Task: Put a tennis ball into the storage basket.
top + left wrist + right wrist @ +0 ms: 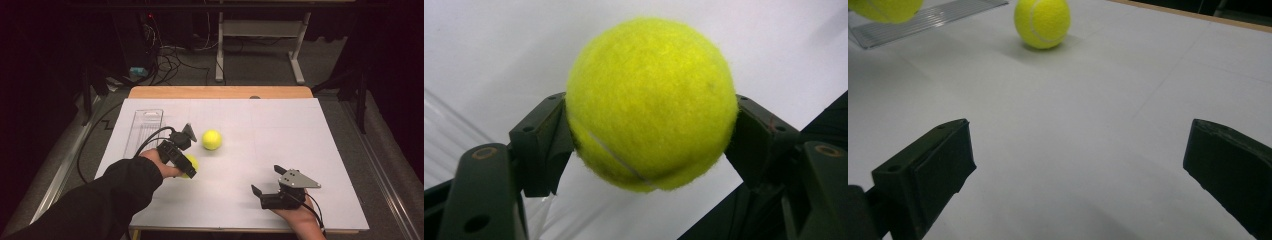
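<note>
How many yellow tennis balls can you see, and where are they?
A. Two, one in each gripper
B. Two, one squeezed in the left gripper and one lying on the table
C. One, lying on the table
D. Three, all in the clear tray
B: the left gripper has its jaws pressed on one tennis ball, the other ball lies free on the white table, and the right gripper stands open with nothing in it.

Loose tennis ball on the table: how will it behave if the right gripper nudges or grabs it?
The loose tennis ball is round and rests free on the flat white table, so a nudge would likely send it rolling. Its fuzzy felt probably grips well. The right gripper has jaws open, apparently wide enough to take it.
</note>
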`<state>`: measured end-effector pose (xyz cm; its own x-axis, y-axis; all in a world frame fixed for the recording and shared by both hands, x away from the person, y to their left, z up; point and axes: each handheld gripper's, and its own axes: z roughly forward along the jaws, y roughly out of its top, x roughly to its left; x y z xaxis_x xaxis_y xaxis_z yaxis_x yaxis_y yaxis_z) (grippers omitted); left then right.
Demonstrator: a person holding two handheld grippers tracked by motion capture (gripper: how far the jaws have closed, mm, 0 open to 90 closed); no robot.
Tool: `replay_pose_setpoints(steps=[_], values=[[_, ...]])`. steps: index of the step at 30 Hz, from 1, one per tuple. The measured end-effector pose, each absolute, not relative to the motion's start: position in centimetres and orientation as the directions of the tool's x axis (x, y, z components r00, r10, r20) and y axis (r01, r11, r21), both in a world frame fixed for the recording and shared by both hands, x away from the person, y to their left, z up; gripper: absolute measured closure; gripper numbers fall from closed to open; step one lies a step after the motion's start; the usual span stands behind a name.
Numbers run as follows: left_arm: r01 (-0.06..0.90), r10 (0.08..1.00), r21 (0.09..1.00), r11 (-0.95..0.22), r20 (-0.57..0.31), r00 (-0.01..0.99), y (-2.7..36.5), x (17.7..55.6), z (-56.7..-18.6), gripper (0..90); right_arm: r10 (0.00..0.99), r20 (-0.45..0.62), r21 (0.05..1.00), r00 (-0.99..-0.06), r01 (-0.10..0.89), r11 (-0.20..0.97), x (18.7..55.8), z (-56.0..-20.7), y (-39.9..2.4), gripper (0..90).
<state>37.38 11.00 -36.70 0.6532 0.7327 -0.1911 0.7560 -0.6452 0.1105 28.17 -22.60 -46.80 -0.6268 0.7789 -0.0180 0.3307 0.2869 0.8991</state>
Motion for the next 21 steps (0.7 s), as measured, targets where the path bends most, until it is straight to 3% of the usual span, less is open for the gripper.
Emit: replay_pose_setpoints(steps=[21], values=[[0.811,0.793,0.095,-0.577,-0.173,0.584,17.1,39.3,-34.9,26.9,0.839,-0.002,0.921,-0.544,0.326,0.214,27.5,-45.7,-27.0,0.0]])
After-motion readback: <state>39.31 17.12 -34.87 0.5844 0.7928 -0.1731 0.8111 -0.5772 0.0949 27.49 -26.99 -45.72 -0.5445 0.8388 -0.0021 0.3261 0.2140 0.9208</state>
